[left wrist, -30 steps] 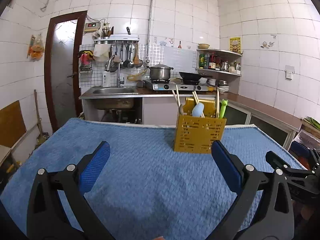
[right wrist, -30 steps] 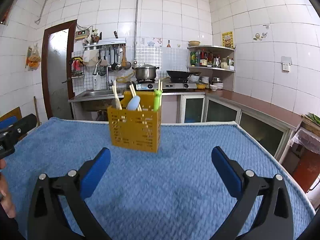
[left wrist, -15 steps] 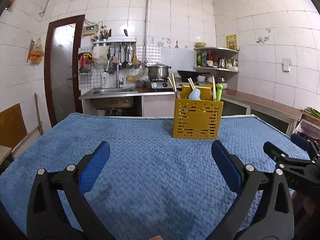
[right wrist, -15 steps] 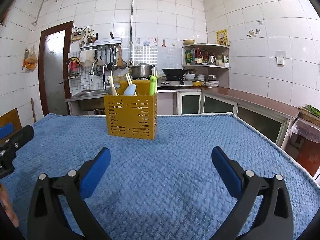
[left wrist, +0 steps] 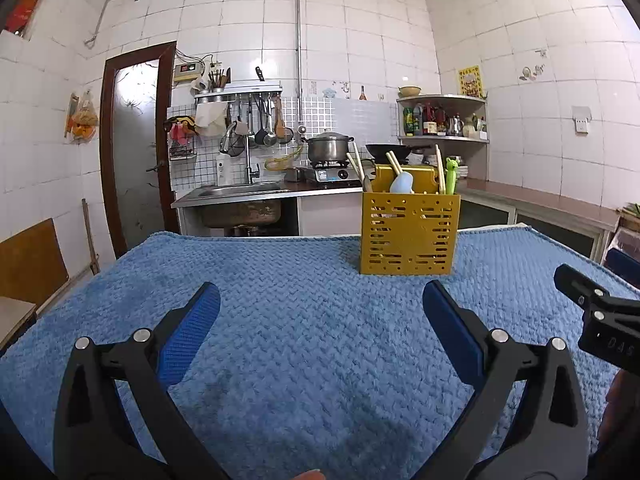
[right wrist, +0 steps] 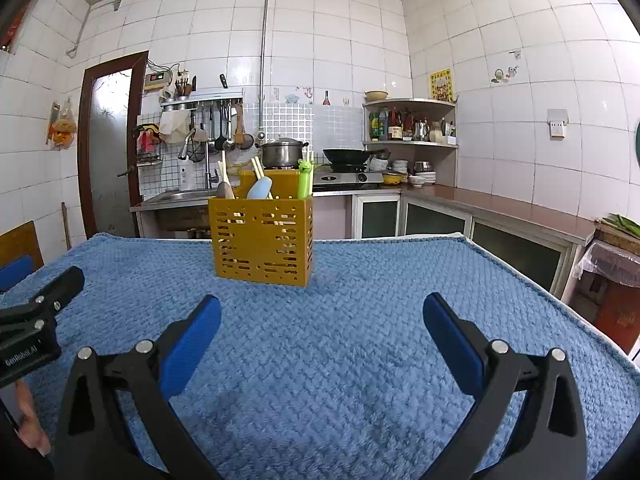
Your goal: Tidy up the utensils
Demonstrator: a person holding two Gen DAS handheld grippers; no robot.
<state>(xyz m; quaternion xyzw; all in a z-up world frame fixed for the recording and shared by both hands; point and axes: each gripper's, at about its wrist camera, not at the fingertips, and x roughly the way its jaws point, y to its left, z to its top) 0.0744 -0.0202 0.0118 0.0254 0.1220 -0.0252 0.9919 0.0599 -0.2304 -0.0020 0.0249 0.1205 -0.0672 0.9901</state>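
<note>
I'm holding the left gripper (left wrist: pixel 321 308) and right gripper (right wrist: pixel 322 310) spread wide, both empty, over the blue towel (left wrist: pixel 312 344). Farther off, the yellow utensil caddy (right wrist: pixel 262 238) is standing upright near the table's far edge (chopsticks, spoons inside).

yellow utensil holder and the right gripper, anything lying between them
Nothing: only bare blue towel between the slotted yellow plastic utensil holder and the open right gripper, per the right wrist view.

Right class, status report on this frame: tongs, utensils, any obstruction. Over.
Left tongs open, empty. Right tongs open, empty. Utensils upright in yellow holder on blue cloth. Nothing between tongs and holder.
</note>
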